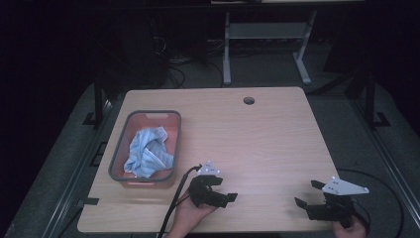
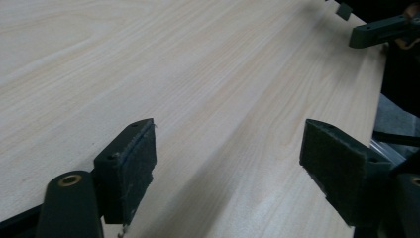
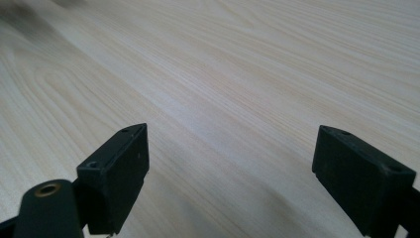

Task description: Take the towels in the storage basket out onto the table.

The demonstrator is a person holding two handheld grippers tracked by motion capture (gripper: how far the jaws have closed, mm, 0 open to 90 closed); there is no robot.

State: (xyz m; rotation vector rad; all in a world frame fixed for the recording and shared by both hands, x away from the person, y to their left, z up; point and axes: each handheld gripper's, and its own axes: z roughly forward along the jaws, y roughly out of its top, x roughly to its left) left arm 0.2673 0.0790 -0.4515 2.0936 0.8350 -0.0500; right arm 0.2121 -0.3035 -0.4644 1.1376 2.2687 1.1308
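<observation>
Both grippers rest low near the table's front edge, jaws spread wide with nothing between them: left gripper, right gripper. The blue cloth lies crumpled inside the grey bin, left of the left gripper

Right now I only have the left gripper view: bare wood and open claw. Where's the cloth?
Observer: The blue-striped cloth lies crumpled inside the grey bin, at the table's left.
Operator: Is my left claw near it?
Observer: The left claw sits just right of the bin's near corner, pointing away from it.
Operator: Right claw holding anything?
Observer: No. The right claw is open over bare wood.
</observation>
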